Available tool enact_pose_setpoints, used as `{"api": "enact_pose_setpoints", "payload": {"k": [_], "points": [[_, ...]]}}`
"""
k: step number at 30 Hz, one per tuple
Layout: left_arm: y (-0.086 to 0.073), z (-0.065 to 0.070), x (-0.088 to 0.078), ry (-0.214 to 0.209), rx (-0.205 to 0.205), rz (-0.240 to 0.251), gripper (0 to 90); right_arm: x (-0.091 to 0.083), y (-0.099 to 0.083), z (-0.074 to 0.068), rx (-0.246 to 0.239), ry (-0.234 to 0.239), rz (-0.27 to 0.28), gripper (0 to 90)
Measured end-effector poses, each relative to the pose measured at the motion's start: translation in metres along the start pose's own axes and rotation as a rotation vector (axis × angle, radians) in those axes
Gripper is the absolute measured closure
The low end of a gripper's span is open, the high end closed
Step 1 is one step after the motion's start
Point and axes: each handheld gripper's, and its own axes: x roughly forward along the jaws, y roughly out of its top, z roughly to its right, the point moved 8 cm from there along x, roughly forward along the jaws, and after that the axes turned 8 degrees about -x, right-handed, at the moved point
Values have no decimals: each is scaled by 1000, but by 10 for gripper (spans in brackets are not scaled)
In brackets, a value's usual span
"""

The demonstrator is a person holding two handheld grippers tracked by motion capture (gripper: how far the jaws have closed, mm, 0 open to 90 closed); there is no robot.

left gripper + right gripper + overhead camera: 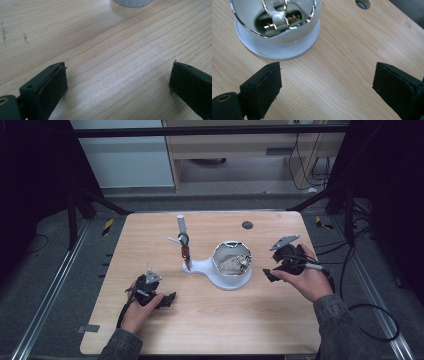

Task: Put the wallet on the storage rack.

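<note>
In the high view, the left gripper rests low on the worktop in the lower left of the frame, held in the left hand, with its fingers spread and nothing between them. The left gripper view bears this out: bare wood lies between the two black pads, and just the ribbed edge of the white base peeps in at the top of the frame, well apart from the fingers. The right gripper, held in the right hand at the right of centre, is the nearer of the two to the work. Its fingers are likewise spread and empty, and in its own view the bowl sits just beyond them in the upper left of the frame, off towards the left finger rather than centred in the gap. In the high view the bowl stands at the middle of the worktop on a white base, with something crumpled and pale inside it and a glint of metal at its right rim. The base runs out to the left, where a post rises upright with a small dark clip on it. I judge the coming reach falls to the right gripper, which would need to swing leftward in the frame to bring the bowl between its fingers. Farther back a dark round hole marks the worktop.
</note>
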Motion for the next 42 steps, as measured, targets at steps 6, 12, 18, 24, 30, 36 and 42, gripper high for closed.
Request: {"api": "enact_pose_setpoints", "payload": {"k": [6, 12, 18, 24, 30, 36, 42], "points": [[0, 0, 0, -4, 1, 10, 0, 15, -25, -1, 89, -4, 32, 97], [0, 0, 1, -5, 1, 14, 0, 32, -46, -5, 160, -17, 33, 111], [0, 0, 1, -5, 1, 15, 0, 50, -67, -11, 201, -6, 10, 112], [0, 0, 1, -5, 1, 15, 0, 62, -81, -12, 241, -3, 1, 106], [0, 0, 1, -5, 1, 15, 0, 73, -90, -11, 287, -3, 7, 57], [0, 0, 1, -6, 0, 15, 0, 80, -92, -9, 337, -4, 26, 62], [0, 0, 1, -5, 1, 15, 0, 85, -93, -10, 362, -22, 52, 53]]}}
